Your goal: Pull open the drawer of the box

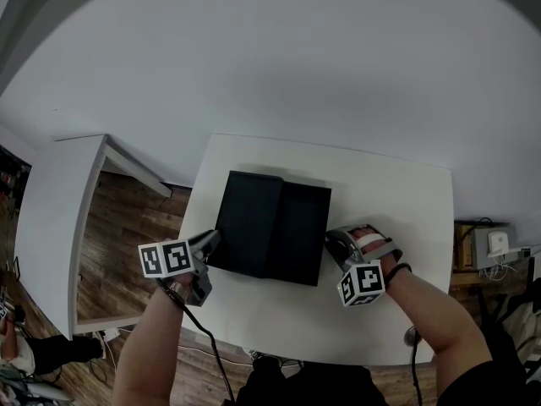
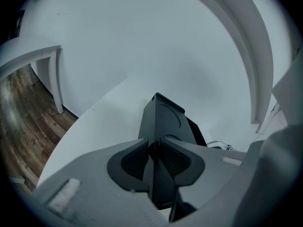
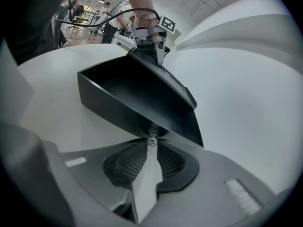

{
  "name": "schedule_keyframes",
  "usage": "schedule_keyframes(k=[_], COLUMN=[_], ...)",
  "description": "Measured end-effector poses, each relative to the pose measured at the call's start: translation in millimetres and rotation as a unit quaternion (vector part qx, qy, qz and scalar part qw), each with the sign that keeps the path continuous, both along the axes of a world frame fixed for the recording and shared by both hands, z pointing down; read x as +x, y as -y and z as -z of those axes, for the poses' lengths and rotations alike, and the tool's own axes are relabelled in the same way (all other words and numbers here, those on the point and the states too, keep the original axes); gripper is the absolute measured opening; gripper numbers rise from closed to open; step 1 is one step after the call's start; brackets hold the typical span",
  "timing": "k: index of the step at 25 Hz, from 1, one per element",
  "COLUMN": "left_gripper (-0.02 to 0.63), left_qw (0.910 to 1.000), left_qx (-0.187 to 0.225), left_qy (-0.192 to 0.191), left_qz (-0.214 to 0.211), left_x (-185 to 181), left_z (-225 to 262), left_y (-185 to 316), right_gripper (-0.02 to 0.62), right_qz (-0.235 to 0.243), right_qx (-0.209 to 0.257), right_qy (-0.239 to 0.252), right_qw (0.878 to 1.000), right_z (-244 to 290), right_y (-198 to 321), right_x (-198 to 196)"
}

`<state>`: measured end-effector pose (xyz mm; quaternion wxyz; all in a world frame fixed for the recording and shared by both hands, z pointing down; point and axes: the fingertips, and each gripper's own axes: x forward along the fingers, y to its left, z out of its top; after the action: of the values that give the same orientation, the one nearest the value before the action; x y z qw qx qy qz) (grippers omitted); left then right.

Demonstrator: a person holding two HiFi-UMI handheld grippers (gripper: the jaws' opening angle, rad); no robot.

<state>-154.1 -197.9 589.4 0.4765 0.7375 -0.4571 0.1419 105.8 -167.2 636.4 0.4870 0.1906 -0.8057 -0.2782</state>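
In the head view the hand [image 1: 376,248] and marker cube [image 1: 362,284] cover most of the right gripper [image 1: 332,242], and the knob [image 3: 152,139] is hidden there. Both forearms run off the bottom edge. The side table [image 1: 51,218] is cut by the left edge. Clutter at far right [image 1: 494,248] is too small to name.

In the left gripper view the box [image 2: 163,119] sinks behind the left gripper [image 2: 156,150], showing only a sliver of drawer [image 2: 196,132].

In the right gripper view, figures at upper left [image 3: 102,11] are too small to make out.
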Motion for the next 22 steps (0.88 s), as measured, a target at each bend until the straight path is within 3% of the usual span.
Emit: schedule_keyframes(k=[14,19,22], left_gripper=[0.092,0.089,0.087], left_qw=[0.9999,0.996,0.9911], left_qx=[0.011,0.033,0.063], left_qy=[-0.01,-0.07,-0.096], left_qz=[0.007,0.045,0.068], left_x=[1.4,-6.9,-20.4], left_z=[1.0,6.0,20.3], left_y=[-1.2,0.8,2.7], right_gripper=[0.074,0.095,0.039], right_qz=[-0.006,-0.024,-0.07], right_qx=[0.005,0.002,-0.005], right_qy=[-0.013,-0.022,-0.003], right_qw=[1.0,0.999,0.998], right_z=[0.0,2.4,12.5], right_y=[-1.2,-9.4,-14.8], right_x=[2.7,22.0,41.6])
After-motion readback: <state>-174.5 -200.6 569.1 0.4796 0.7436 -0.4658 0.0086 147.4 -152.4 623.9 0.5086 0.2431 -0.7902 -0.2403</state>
